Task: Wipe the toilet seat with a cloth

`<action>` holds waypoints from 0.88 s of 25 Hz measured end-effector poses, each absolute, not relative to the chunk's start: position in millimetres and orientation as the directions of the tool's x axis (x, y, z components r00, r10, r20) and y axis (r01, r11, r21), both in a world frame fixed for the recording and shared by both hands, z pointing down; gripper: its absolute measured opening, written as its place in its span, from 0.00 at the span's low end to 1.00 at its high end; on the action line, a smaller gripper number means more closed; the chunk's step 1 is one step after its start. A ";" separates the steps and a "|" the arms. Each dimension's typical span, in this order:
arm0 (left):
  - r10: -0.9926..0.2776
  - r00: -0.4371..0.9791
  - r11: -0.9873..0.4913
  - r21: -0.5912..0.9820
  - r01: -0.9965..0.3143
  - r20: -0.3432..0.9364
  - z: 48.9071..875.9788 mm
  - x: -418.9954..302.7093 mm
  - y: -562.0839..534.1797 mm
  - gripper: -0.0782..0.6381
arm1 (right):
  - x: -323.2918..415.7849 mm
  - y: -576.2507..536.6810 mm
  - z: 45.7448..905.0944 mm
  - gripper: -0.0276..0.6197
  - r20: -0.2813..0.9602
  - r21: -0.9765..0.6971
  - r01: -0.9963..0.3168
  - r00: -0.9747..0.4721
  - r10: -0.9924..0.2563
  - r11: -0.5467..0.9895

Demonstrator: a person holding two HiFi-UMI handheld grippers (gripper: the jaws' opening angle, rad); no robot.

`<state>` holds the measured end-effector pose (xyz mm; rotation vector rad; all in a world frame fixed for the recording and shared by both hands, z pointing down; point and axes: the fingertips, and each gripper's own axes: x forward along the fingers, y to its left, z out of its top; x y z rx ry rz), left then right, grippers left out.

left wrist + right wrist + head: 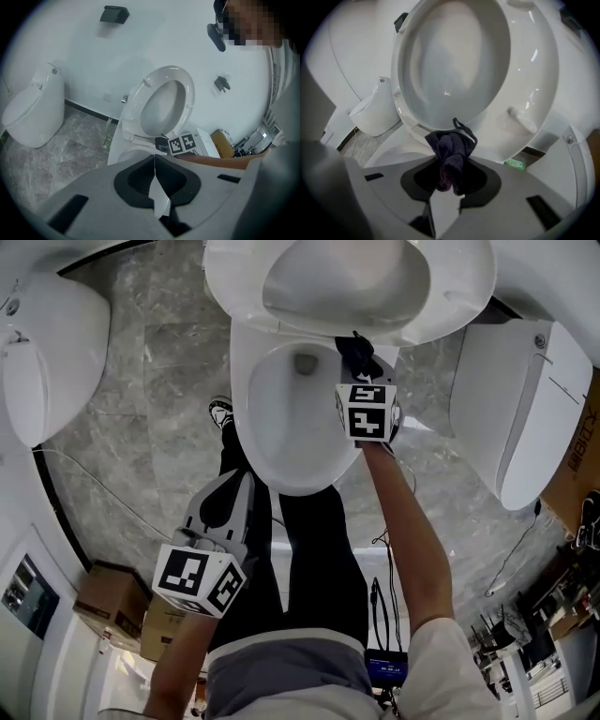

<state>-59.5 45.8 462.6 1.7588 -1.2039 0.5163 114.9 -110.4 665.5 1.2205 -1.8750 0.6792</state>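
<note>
Presently, step in hand: wiping, at the contact stage.

- right gripper (449,164): 1. Jaws clamped on the cloth, which bunches out past the tips.
- cloth (450,147): 1, dark. It sits at the back of the bowl rim (246,418), just under the raised toilet seat (529,70), which stands directly ahead of these jaws.
- left gripper (154,176): 1. Jaws pressed together with nothing between them, held well back from the bowl, which lies ahead of it.
- toilets: 3. One is worked on, with one neighbour to either side.
- cardboard boxes (108,592): 2 at least, beside the left gripper.

Next move, as judged: keep the cloth pressed and drag it along the seat surface; the grip must stay firm so the cloth does not slip into the bowl.
</note>
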 end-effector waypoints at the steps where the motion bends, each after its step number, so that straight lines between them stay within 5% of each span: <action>1: -0.504 0.436 -0.116 0.442 -0.889 0.745 461.1 -58.9 43.0 0.12 | 120.1 -111.4 662.5 0.19 0.835 -0.008 -0.919 -0.223 -0.503 0.394; 22: -0.517 0.462 -0.225 0.406 -0.886 0.721 417.4 -33.5 32.1 0.12 | 177.3 -126.2 601.1 0.19 0.819 0.224 -0.858 -0.091 -0.566 0.462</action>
